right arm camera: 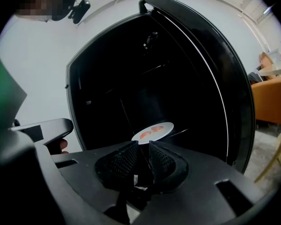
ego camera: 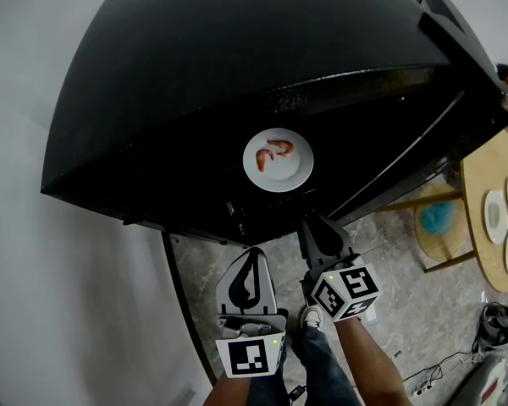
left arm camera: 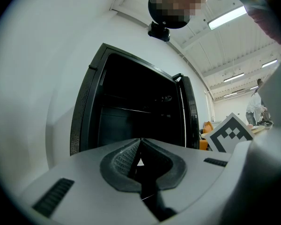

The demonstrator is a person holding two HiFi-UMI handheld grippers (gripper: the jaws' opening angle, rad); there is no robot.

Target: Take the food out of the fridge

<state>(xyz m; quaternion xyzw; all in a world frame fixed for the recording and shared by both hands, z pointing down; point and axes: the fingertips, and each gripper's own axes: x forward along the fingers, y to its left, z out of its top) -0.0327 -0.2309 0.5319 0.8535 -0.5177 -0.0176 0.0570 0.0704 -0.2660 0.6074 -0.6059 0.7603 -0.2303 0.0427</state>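
The black fridge [ego camera: 237, 74] stands open in front of me. On a shelf inside lies a white plate [ego camera: 278, 161] with pink-red pieces of food [ego camera: 275, 150] on it. My right gripper [ego camera: 315, 222] hangs just before the fridge opening, short of the plate and a little right of it. Its jaws stand slightly apart with nothing between them. The same plate [right arm camera: 153, 131] shows straight beyond the right gripper [right arm camera: 144, 143] in its own view. My left gripper [ego camera: 254, 254] is held lower and further back. The left gripper [left arm camera: 140, 142] faces the dark interior with its tips together and empty.
The fridge door [right arm camera: 234, 102] is swung open to the right. A round wooden table [ego camera: 491, 269] with several plates stands at the far right, a teal thing [ego camera: 438, 218] beneath it. A white wall runs along the left. My legs and a shoe [ego camera: 310, 316] are below.
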